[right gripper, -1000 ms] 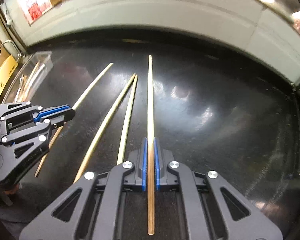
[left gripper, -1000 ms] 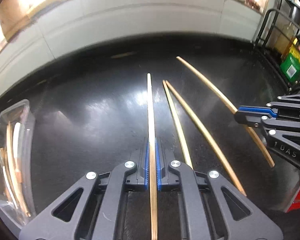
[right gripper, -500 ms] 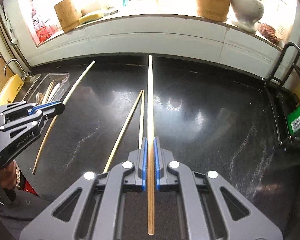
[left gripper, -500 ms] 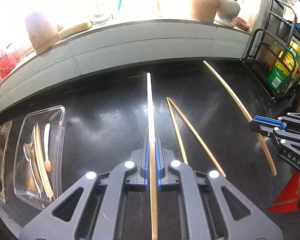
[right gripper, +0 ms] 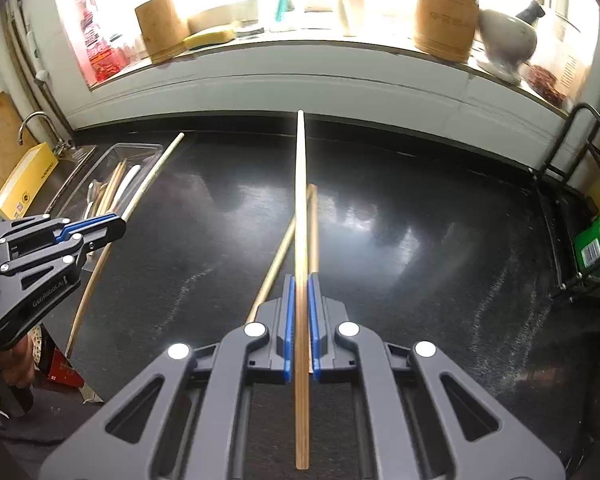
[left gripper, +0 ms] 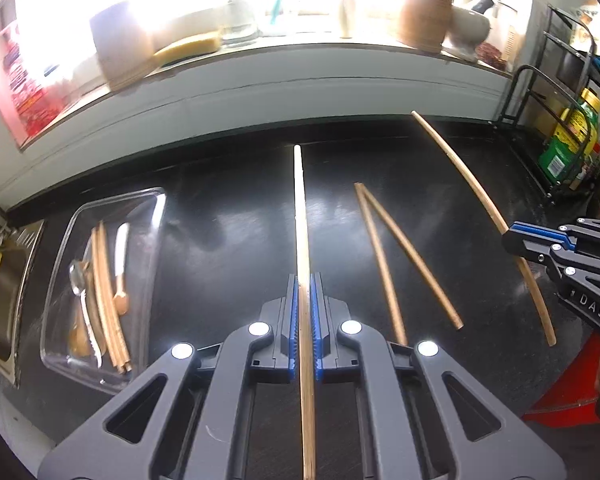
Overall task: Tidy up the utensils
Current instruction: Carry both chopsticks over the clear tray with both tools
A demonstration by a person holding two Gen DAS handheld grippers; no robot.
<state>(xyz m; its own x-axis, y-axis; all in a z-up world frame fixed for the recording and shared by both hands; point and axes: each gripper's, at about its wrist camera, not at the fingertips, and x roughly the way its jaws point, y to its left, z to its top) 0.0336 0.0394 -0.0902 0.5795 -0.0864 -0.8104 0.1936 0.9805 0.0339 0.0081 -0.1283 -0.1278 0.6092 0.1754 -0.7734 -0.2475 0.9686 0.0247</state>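
Each gripper, left [left gripper: 305,320] and right [right gripper: 300,320], has its fingers squeezed tight on one long chopstick [left gripper: 302,216], held above the black table [left gripper: 228,240]. Two more chopsticks [left gripper: 412,256] lie on the table, right of the clear tray [left gripper: 112,208].

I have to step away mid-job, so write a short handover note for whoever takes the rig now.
Left tongs: shut on one chopstick, held above the counter.
Right tongs: shut on another chopstick, also lifted.
Clear tray at the left, by the sink, already holds chopsticks and spoons.
Two loose chopsticks lie on the black counter.
Left to do: put both held sticks in the tray, then collect the loose pair.
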